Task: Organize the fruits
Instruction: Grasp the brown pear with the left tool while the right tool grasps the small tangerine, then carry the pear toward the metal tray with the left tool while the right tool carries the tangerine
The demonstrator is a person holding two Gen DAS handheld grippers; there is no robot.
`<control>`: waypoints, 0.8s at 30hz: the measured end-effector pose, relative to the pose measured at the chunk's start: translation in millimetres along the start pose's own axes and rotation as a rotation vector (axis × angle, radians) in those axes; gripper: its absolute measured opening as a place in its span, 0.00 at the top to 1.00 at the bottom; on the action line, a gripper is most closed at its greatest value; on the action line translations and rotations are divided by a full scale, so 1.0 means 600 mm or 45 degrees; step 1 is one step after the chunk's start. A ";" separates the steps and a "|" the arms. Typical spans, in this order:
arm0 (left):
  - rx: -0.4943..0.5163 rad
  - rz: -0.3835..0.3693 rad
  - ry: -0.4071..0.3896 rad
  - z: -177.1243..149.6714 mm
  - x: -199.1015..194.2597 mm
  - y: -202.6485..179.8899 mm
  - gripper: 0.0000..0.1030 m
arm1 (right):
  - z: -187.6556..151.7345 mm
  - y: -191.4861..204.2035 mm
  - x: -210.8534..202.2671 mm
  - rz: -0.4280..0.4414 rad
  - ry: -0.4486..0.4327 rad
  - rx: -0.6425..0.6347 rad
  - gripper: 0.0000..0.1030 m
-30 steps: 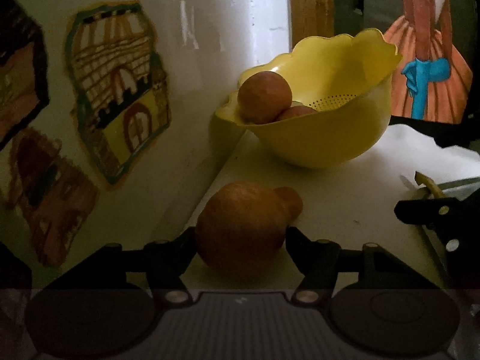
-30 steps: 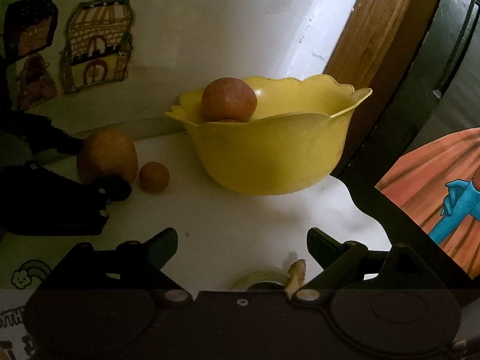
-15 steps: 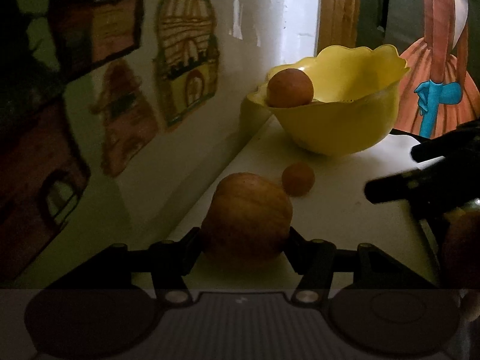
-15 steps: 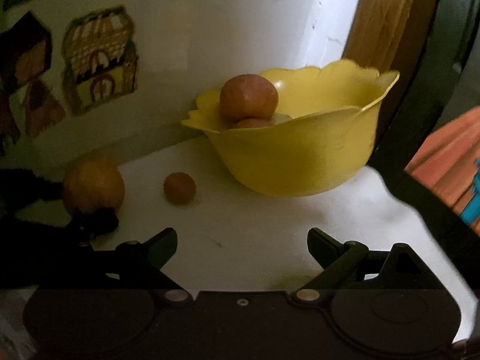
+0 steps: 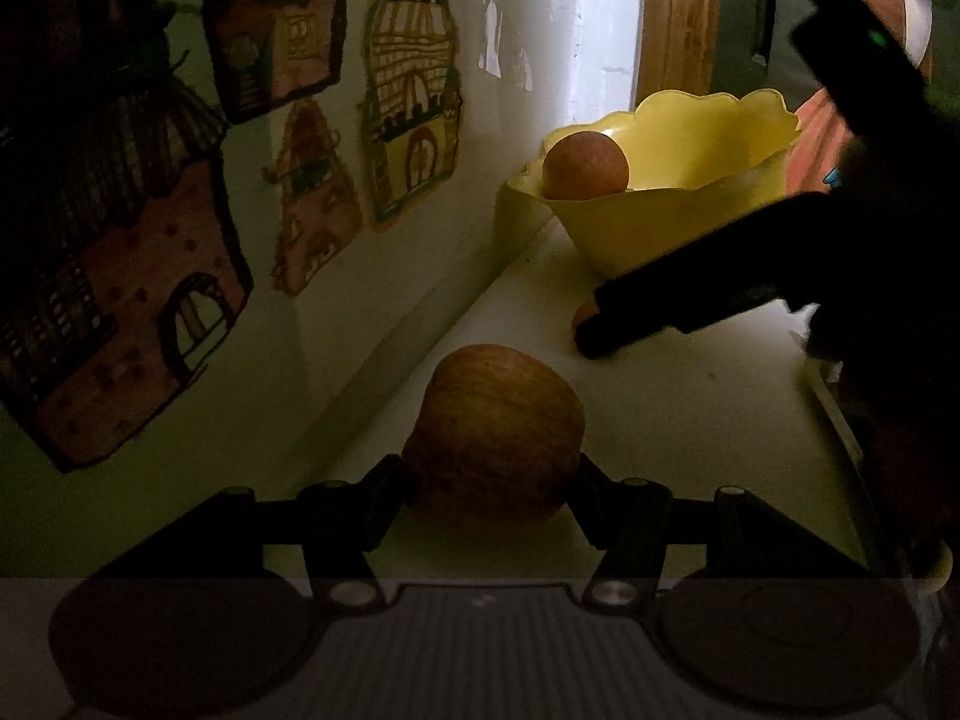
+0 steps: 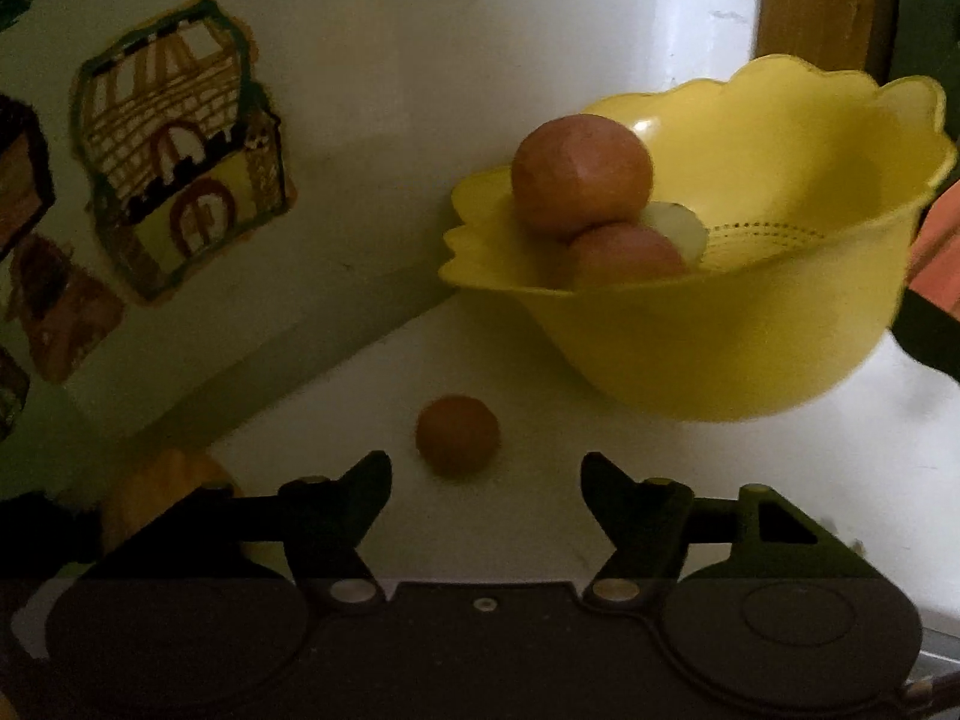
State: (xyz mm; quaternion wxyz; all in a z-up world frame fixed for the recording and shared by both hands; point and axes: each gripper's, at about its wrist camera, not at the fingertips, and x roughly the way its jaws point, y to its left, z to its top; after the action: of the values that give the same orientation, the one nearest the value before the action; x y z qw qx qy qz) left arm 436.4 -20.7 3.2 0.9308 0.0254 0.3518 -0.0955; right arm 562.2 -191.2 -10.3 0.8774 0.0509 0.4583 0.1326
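My left gripper (image 5: 489,480) is shut on a large orange-brown apple (image 5: 492,438), low over the white table (image 5: 690,420) beside the wall. A small round orange fruit (image 6: 457,435) lies on the table just ahead of my right gripper (image 6: 486,480), which is open with nothing between its fingers. In the left wrist view a right finger (image 5: 690,300) hides most of that small fruit. The yellow scalloped bowl (image 6: 750,348) stands further back by the wall and holds two reddish apples (image 6: 581,174) and a pale piece. The held apple (image 6: 162,486) shows at lower left in the right wrist view.
Paper drawings of houses (image 5: 414,102) cover the wall on the left, close to the table's edge. A wooden door frame (image 5: 678,18) rises behind the bowl. White tabletop (image 6: 750,480) lies between the bowl and my right gripper.
My left gripper has drawn back from the bowl with the large apple in it. My right gripper has swung left and forward, so the small orange fruit now lies right in front of its open fingers.
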 end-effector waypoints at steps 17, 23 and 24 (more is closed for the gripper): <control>0.060 0.024 -0.034 0.012 0.005 -0.017 0.39 | -0.012 0.011 0.015 0.021 -0.018 -0.048 0.66; 0.120 0.010 -0.067 0.019 0.014 -0.022 0.39 | -0.029 0.008 -0.019 0.035 -0.006 -0.024 0.66; 0.135 0.006 -0.079 0.021 0.016 -0.024 0.39 | -0.032 0.006 -0.026 0.035 -0.006 -0.016 0.66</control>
State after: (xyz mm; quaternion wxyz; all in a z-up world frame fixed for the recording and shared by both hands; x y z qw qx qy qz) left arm 448.5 -37.8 6.5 0.9388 0.0724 0.3172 -0.1126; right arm 537.3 -192.6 -8.5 0.8769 0.0520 0.4547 0.1474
